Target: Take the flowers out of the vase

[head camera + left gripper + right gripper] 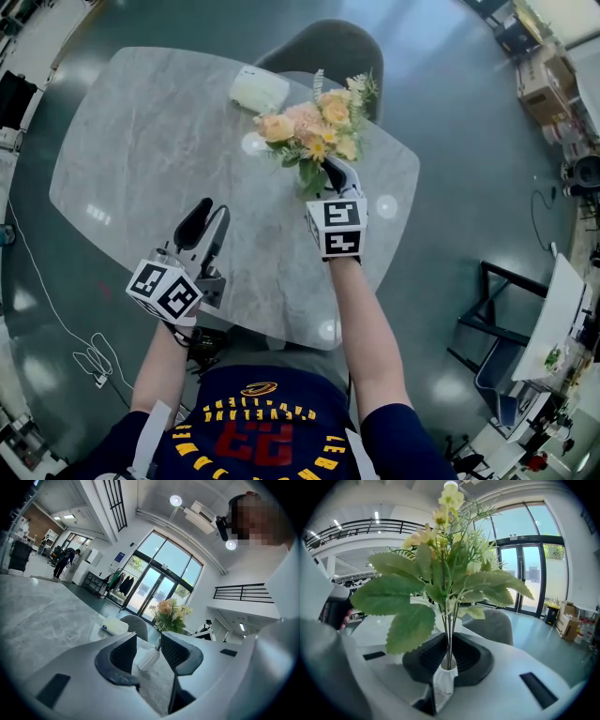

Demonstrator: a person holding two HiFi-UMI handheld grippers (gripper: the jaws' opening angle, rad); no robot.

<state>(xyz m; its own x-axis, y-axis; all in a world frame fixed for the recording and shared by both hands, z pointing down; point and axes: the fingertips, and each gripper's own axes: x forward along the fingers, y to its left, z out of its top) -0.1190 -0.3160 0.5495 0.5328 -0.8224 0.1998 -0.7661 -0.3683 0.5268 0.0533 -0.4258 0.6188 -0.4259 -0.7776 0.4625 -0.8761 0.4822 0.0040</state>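
Observation:
A bouquet of peach and yellow flowers (314, 127) with green leaves stands in a small white ribbed vase (444, 681) on the grey marble table (141, 141). My right gripper (335, 176) reaches in under the leaves. In the right gripper view its black pads (471, 656) close around the thin green stems (450, 634) just above the vase's neck. My left gripper (208, 217) hovers open over the table's near left part, apart from the bouquet. The left gripper view shows the vase (150, 658) and flowers (169, 613) farther off between its jaws.
A white box (260, 91) lies on the table's far side, left of the flowers. A grey chair (328, 52) stands behind the table. A white cable (89, 361) lies on the floor at the left. Shelving and boxes stand at the right.

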